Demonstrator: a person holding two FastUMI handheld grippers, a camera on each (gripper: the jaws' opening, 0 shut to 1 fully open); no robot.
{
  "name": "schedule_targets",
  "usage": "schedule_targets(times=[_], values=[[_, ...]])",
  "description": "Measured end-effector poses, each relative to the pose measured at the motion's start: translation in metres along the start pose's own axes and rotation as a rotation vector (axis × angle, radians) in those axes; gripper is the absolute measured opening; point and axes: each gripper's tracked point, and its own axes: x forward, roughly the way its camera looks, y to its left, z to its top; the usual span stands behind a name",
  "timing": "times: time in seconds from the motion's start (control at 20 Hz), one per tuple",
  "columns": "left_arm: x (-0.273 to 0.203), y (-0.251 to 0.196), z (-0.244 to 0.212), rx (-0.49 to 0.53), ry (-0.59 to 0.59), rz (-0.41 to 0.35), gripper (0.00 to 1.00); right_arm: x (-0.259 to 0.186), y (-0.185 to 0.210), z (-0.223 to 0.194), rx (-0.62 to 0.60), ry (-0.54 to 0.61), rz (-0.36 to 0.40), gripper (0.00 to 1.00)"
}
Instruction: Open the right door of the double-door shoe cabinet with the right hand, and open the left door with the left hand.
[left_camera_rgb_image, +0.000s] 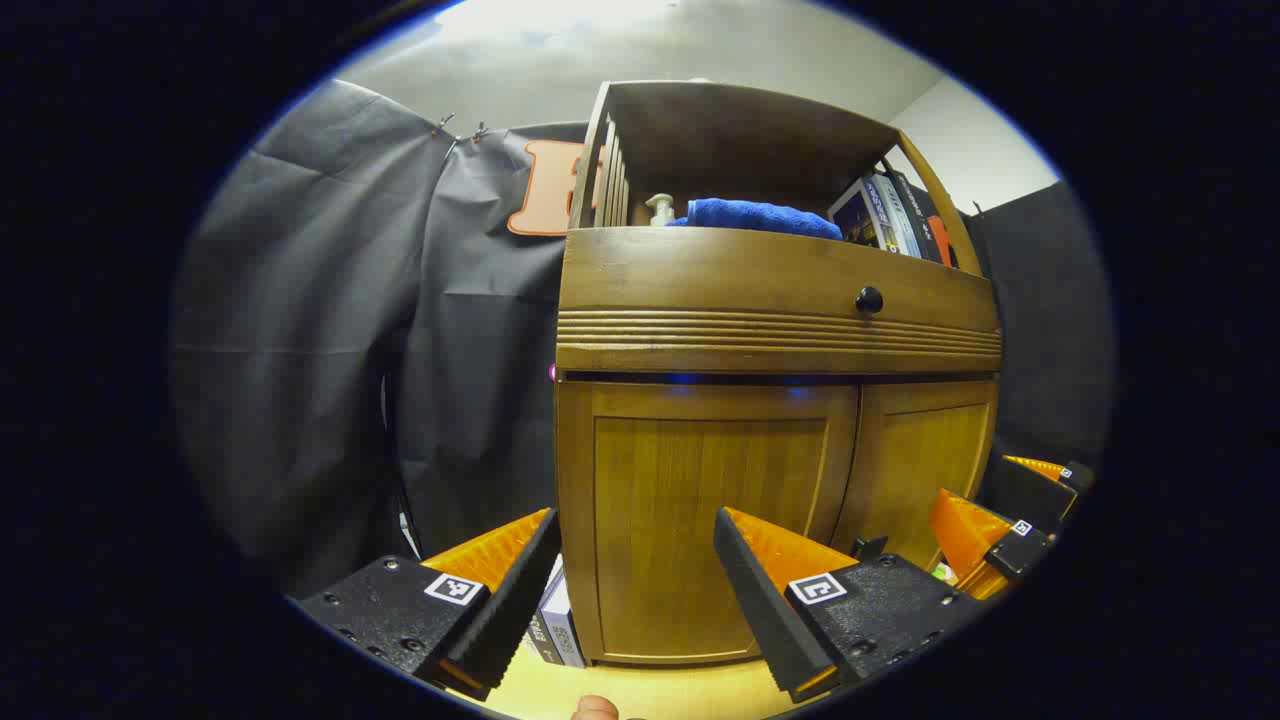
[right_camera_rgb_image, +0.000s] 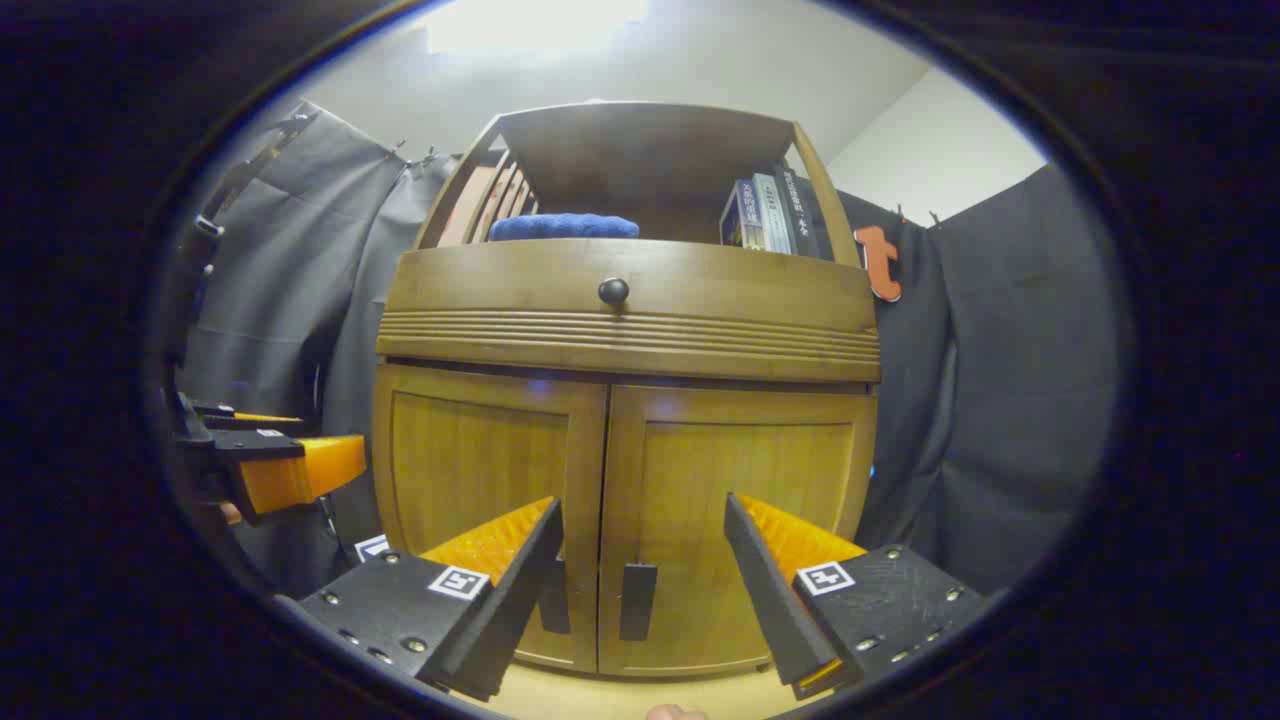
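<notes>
The shoe cabinet (right_camera_rgb_image: 625, 400) stood on a pale wooden floor (right_camera_rgb_image: 620, 695) against the black cloth wall (right_camera_rgb_image: 1000, 400), and it served as the reference for all positions below.

Cabinet condition: both lower doors were closed. In the right gripper view, the left door (right_camera_rgb_image: 480, 500) and the right door (right_camera_rgb_image: 740, 520) met at the cabinet's centre line, each flush with the frame. Two dark vertical handles flanked that centre line near the doors' lower edge: the right door's handle (right_camera_rgb_image: 637, 600) was fully visible, the left door's handle (right_camera_rgb_image: 553, 608) partly hidden behind a finger. Above the doors ran a ribbed drawer front with a round dark knob (right_camera_rgb_image: 613, 291). The open shelf on top held a folded blue towel (right_camera_rgb_image: 563, 226), a row of books (right_camera_rgb_image: 765, 212) at its right end and, in the left gripper view, a pump bottle (left_camera_rgb_image: 659, 208) at its left end.

Right gripper (right_camera_rgb_image: 640, 560): positioned in front of the cabinet, facing the door seam, jaws spread wide, touching neither handle nor door.

Left gripper (left_camera_rgb_image: 635, 570): positioned in front of the cabinet's left door (left_camera_rgb_image: 700, 530), jaws likewise spread apart with nothing between them, clear of the door surface.

A small stack of boxes (left_camera_rgb_image: 560, 625) sat on the floor just beside the cabinet's left bottom corner.
</notes>
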Motion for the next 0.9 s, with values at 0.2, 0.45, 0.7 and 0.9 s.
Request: schedule_targets(times=[0.2,0.45,0.7,0.9], values=[[0.0,-0.01,0.004,-0.006,-0.014,-0.018,0.92,0.005,-0.008,-0.007,0.023,0.02,-0.015,0.96],[0.0,-0.014,0.009,0.005,-0.032,-0.019,0.92,0.004,-0.025,-0.011,0.066,0.03,-0.048,0.96],[-0.001,-0.019,0.004,-0.007,-0.017,-0.027,0.92,0.007,-0.033,-0.012,0.083,0.038,-0.064,0.96],[-0.003,-0.021,0.005,-0.006,-0.025,-0.025,0.92,0.008,-0.033,-0.014,0.082,0.045,-0.059,0.96]])
